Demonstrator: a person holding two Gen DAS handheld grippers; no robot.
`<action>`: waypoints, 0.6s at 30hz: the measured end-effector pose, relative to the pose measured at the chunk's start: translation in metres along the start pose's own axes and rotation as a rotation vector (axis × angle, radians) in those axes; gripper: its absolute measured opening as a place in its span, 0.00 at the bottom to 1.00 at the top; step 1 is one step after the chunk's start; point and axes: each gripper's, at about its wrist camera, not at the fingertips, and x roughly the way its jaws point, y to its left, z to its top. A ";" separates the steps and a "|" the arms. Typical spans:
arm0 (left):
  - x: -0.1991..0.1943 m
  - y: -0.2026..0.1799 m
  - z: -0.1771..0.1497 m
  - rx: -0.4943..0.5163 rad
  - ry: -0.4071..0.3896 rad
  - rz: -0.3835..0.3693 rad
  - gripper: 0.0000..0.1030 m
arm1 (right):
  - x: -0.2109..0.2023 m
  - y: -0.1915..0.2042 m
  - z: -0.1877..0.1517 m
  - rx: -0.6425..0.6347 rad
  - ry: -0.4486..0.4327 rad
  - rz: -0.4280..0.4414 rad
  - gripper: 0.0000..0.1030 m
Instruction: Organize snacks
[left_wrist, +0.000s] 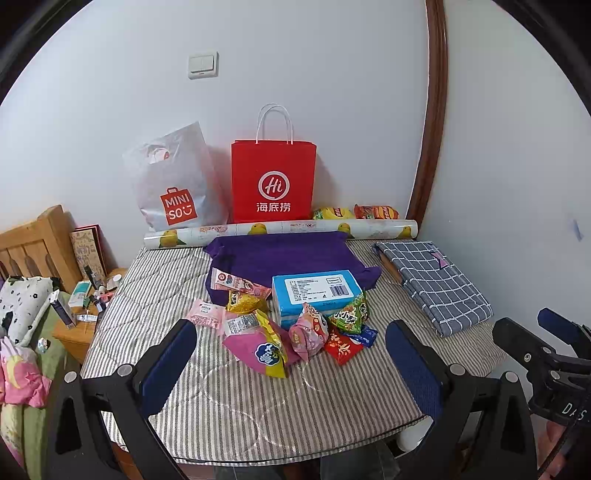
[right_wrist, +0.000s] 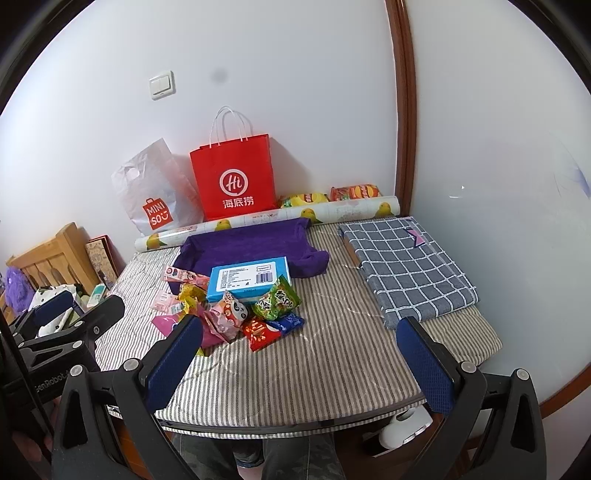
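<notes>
striped bedding (left_wrist: 258, 398) covers the work surface, pushed into a white-walled corner, with a red paper bag (left_wrist: 273, 181) and a white miniso bag (left_wrist: 173, 184) standing at the back against the wall. the snack pile (left_wrist: 291, 328) sits mid-surface, a loose heap of small packets just in front of and partly touching a blue tissue box (left_wrist: 316, 291), which rests on a purple cloth (left_wrist: 280, 254). two more snack packets (left_wrist: 354, 213) lie behind a roll of printed paper (left_wrist: 280, 229) near the bags. left gripper (left_wrist: 291, 373) hovers short of the pile, jaws spread wide, nothing between them. right gripper (right_wrist: 299, 365) likewise spread and empty, over bare bedding to the right of the heap. i read this as the approach: nothing picked yet. note to self: take packets from the near edge first, the pink-and-yellow packet (left_wrist: 262, 347) for the left, the red packet (right_wrist: 258, 332) for the right, so the rest of the heap is not dragged. pinch across a crimped seam or a flat edge, not the puffed middle, since film bags likely slip or burst. come in low and level; soft bedding may give under the fingertips. the red bag seems the likely destination, though i cannot tell for certain.
</notes>
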 end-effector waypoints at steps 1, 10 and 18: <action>0.000 0.000 0.000 0.000 0.000 0.000 1.00 | 0.000 0.000 0.000 -0.001 -0.001 0.000 1.00; -0.001 0.000 0.000 0.004 -0.005 0.010 1.00 | -0.001 0.000 0.000 0.000 -0.002 0.003 1.00; 0.005 0.006 0.000 -0.005 0.006 0.002 1.00 | 0.004 0.001 0.003 0.004 -0.004 0.017 1.00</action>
